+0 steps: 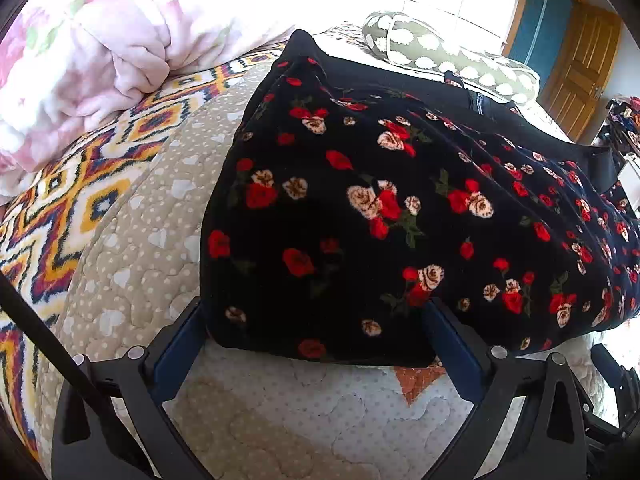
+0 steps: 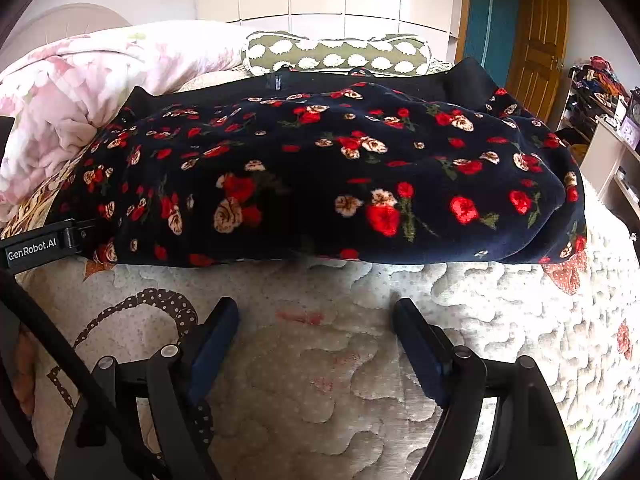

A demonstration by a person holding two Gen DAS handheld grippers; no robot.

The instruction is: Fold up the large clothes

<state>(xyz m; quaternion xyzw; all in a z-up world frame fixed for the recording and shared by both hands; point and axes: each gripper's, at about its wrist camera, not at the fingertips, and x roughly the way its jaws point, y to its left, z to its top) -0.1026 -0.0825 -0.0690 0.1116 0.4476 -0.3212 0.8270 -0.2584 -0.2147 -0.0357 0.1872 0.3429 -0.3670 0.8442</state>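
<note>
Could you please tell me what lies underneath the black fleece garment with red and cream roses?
The black fleece garment with red and cream roses rests on a cream quilted bedspread, which shows along its near edge. Whatever the bedspread carries directly beneath the garment is covered.

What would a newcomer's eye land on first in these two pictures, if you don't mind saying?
The black garment with red and cream roses stands out first, spread across the quilted bedspread. The left gripper is open, its jaws at either side of the garment's near edge, while the right gripper is open just short of it. Behind lie a pink floral duvet and a green patterned bolster.
</note>
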